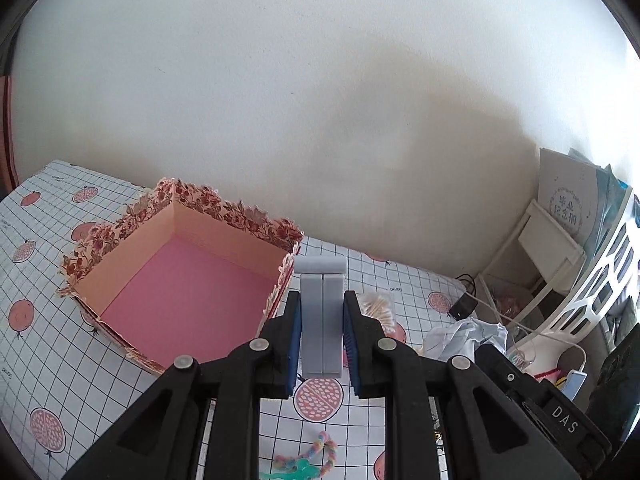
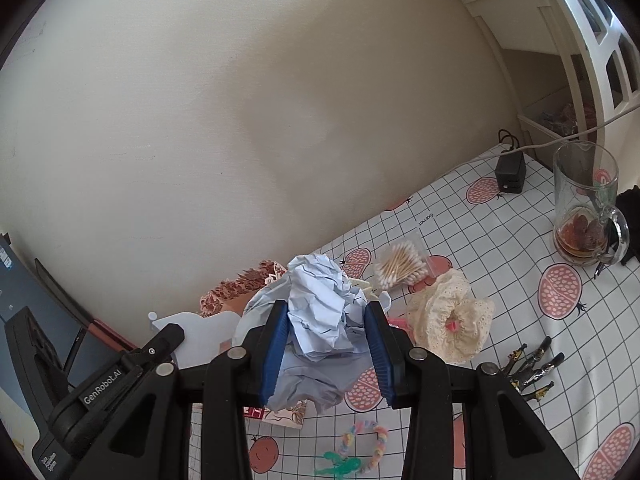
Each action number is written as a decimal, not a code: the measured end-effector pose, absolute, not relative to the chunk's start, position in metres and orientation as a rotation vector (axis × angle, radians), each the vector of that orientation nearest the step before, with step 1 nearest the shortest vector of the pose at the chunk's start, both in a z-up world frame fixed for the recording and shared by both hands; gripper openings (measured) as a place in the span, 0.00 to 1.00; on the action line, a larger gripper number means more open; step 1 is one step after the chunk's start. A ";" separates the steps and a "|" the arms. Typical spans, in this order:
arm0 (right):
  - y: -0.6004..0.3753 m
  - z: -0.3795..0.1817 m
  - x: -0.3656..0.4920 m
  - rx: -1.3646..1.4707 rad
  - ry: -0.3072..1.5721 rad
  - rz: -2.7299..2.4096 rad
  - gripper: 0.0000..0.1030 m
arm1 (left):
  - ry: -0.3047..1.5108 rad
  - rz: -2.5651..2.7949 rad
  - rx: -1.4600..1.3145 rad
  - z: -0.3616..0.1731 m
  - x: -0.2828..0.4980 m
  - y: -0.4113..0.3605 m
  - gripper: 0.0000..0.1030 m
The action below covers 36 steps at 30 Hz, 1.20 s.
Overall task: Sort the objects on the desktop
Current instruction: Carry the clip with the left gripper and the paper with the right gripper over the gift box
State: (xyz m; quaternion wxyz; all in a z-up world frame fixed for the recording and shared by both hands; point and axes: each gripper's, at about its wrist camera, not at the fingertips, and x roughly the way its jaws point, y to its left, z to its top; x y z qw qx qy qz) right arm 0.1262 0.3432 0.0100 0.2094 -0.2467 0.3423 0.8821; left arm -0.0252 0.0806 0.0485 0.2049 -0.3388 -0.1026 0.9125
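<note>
While carried above the checked tablecloth [image 1: 52, 264], held clear for sorting: open pink box [image 1: 188, 280] waiting empty at the back left, likely as the drop spot; crumpled paper [image 2: 320, 308] bunched between the half-closed right gripper [image 2: 326, 344], squeezed firmly enough not to slip; small grey clip [image 1: 322, 320] pinched upright in the nearly closed left gripper [image 1: 322, 340], just right of the box's rim.

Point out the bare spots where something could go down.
The floral box is empty inside. Bare cloth lies left of it, and between the glass mug and the lace scrunchie. It is crowded around the cotton swabs.
</note>
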 end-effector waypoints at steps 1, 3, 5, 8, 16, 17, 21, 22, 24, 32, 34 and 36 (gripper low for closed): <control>0.342 0.011 0.125 -0.685 0.952 2.458 0.41 | -0.299 2.550 -0.937 0.051 -0.025 0.076 0.20; 0.338 0.012 0.124 -0.683 0.955 2.468 0.40 | -0.325 2.565 -0.923 0.056 -0.026 0.067 0.20; 0.335 0.013 0.121 -0.687 0.953 2.478 0.40 | -0.351 2.582 -0.913 0.059 -0.027 0.057 0.20; 0.329 0.010 0.115 -0.709 0.951 2.487 0.40 | -0.384 2.613 -0.906 0.060 -0.031 0.043 0.20; 0.308 0.002 0.090 -0.758 0.918 2.516 0.40 | -0.496 2.655 -0.963 0.043 -0.047 0.005 0.20; 0.306 0.001 0.086 -0.760 0.913 2.519 0.40 | -0.501 2.658 -0.969 0.041 -0.047 0.003 0.20; 0.295 -0.002 0.074 -0.767 0.898 2.537 0.40 | -0.527 2.664 -0.992 0.031 -0.051 -0.009 0.20; 0.292 -0.003 0.071 -0.768 0.893 2.544 0.40 | -0.536 2.663 -0.997 0.029 -0.052 -0.012 0.20; 0.285 -0.004 0.065 -0.769 0.880 2.560 0.40 | -0.552 2.663 -1.004 0.024 -0.055 -0.018 0.20; 0.261 -0.009 0.040 -0.771 0.827 2.614 0.40 | -0.621 2.670 -1.034 0.009 -0.066 -0.037 0.20; 0.257 -0.009 0.036 -0.755 0.829 2.621 0.40 | -0.632 2.670 -1.043 0.006 -0.068 -0.040 0.20; 0.252 -0.009 0.032 -0.734 0.830 2.631 0.40 | -0.639 2.668 -1.048 0.004 -0.069 -0.041 0.20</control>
